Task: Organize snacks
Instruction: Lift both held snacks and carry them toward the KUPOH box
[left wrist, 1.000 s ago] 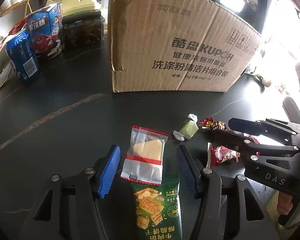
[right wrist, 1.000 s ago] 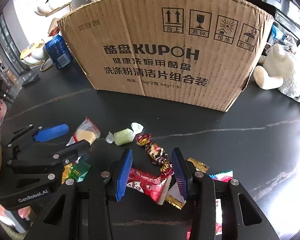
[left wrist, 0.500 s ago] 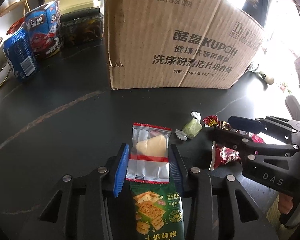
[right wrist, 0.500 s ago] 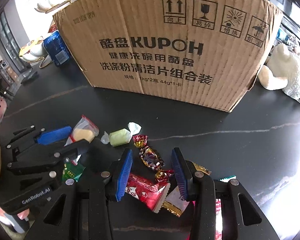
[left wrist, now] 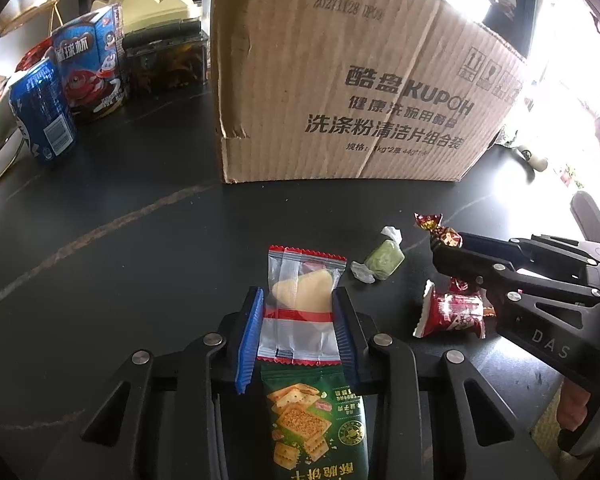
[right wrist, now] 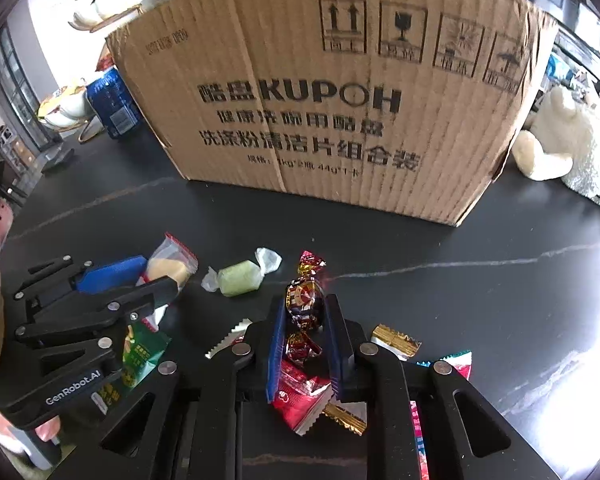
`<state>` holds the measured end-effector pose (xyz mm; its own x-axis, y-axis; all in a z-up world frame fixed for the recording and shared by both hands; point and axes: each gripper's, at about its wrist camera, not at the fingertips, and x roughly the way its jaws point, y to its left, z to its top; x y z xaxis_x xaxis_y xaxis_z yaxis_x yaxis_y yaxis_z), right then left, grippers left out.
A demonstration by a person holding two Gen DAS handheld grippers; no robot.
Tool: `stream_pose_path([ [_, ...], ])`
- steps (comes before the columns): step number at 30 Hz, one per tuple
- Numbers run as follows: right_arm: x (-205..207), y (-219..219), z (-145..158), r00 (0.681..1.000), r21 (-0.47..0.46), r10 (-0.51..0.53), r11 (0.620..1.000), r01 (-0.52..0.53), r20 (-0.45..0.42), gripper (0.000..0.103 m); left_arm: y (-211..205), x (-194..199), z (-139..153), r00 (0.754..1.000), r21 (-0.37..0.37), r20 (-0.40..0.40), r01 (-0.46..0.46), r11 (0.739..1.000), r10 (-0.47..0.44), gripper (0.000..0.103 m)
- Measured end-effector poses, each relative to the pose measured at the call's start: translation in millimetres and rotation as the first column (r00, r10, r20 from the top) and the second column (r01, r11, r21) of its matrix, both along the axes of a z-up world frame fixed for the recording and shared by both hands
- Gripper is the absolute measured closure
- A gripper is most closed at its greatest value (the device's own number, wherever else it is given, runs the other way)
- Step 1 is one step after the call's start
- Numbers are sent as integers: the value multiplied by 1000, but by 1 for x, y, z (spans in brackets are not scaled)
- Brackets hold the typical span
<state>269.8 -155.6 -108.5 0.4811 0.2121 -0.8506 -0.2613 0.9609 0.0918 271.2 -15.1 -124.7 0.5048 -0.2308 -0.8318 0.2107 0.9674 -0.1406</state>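
Cardboard box (right wrist: pixel 332 120) fills the back of my view, standing on the dark counter (left wrist: pixel 120 248). In front of it, my left gripper (left wrist: pixel 298 330) has just been closing, and its fingers (left wrist: pixel 250 344) now pinch the clear cracker packet (left wrist: pixel 300 300), which overlaps a green biscuit pack (left wrist: pixel 316 420). My right gripper (right wrist: pixel 306 344) has its fingers (right wrist: pixel 278 348) clamped together on the red foil candy (right wrist: pixel 303 300). Beneath it lies a red snack packet (right wrist: pixel 300 400). A green wrapped candy (right wrist: pixel 240 278) sits on the counter between the two grippers.
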Motion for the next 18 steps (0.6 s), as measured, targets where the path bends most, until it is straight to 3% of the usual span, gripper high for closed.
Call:
stream_pose_path([
  [18,-15,4,32,994,82,41,995,-49,100,83,1,-17,42,994,-29,106,-15,999,18,69],
])
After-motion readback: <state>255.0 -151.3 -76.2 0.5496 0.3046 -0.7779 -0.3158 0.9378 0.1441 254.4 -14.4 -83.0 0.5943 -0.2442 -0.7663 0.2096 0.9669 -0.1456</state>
